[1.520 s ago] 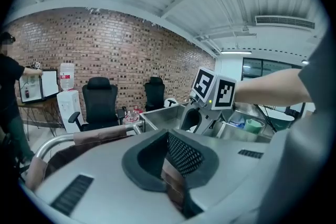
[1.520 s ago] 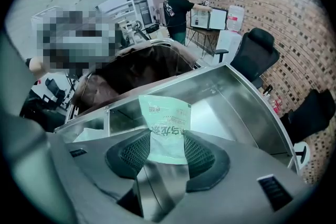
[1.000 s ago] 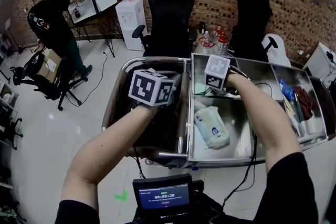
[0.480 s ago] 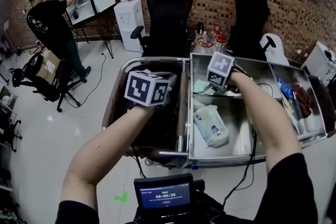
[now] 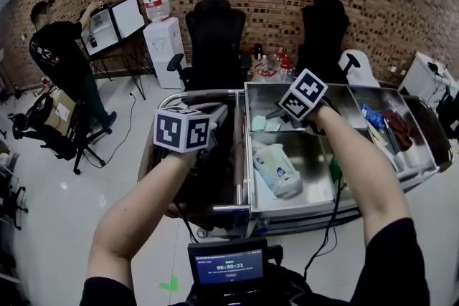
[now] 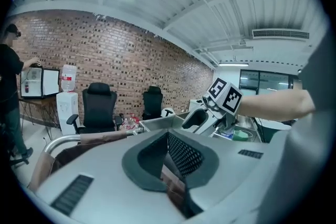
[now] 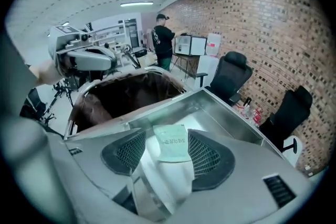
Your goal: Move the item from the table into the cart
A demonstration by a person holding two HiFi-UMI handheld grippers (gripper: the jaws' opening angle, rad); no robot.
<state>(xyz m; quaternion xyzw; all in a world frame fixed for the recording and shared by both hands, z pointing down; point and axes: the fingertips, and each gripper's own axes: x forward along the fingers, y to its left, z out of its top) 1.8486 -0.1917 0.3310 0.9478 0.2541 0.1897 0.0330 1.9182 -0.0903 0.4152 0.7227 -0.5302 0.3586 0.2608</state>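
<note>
A pale green packet (image 5: 259, 123) lies flat on the steel table (image 5: 287, 208), and a white wipes pack (image 5: 276, 170) rests nearer me. My right gripper (image 5: 277, 113) hangs above the packet, pointing steeply down. Its jaws have just been opening. In the right gripper view the packet (image 7: 172, 142) shows in the gap of the right gripper (image 7: 169, 150), with neither pad pressing on it. My left gripper (image 5: 215, 113) hovers over the cart (image 5: 197, 92) with its dark brown liner. In its own view the left gripper (image 6: 168, 138) has its pads together with nothing held.
Table bins at the right hold blue and dark red items (image 5: 391, 125). Two black office chairs (image 5: 215, 39) and some bottles stand behind. A water dispenser (image 5: 161, 36) and a person (image 5: 61, 57) are at the back left. A small screen (image 5: 226, 269) sits below me.
Both grippers have risen. The right one has lifted away from the green packet and tilted, and the packet stays on the table. The left has moved a little up over the cart.
</note>
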